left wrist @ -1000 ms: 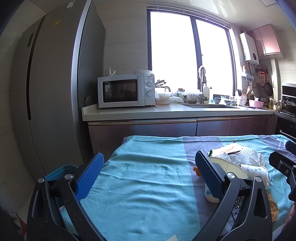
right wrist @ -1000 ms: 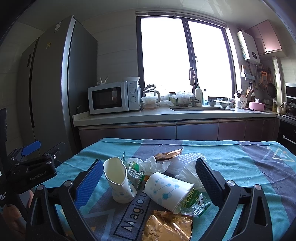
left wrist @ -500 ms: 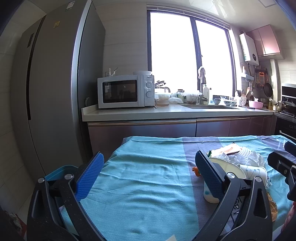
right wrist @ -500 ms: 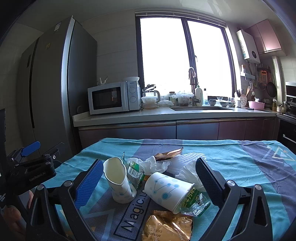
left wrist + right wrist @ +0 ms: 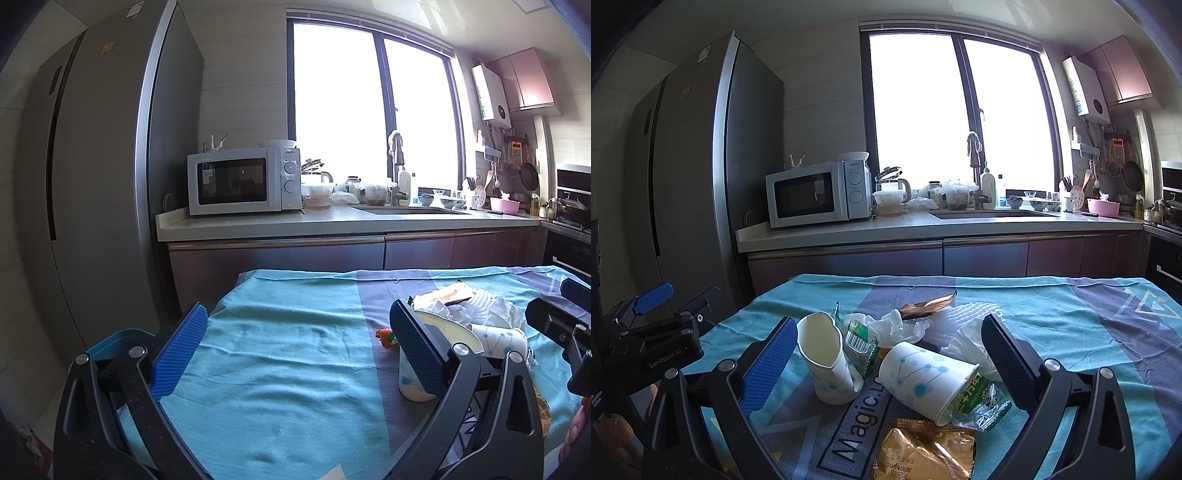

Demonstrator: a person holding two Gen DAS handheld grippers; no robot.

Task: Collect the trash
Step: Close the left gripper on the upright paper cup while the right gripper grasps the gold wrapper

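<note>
A pile of trash lies on the teal cloth [image 5: 1052, 314]. In the right wrist view an upright squashed paper cup [image 5: 827, 363], a paper cup on its side [image 5: 925, 376], a gold wrapper [image 5: 927, 454], a green wrapper [image 5: 860, 341] and white crumpled paper [image 5: 964, 325] lie between the fingers of my open, empty right gripper [image 5: 886, 362]. My left gripper [image 5: 295, 354] is open and empty over bare cloth [image 5: 277, 350]; the upright cup [image 5: 413, 384] stands just behind its right finger. A blue bin [image 5: 110, 341] shows past the table's left edge.
A tall grey fridge [image 5: 103, 184] stands to the left. A counter [image 5: 332, 221] with a microwave [image 5: 240, 181], sink and dishes runs behind the table. The left gripper also shows at the left in the right wrist view [image 5: 653, 332].
</note>
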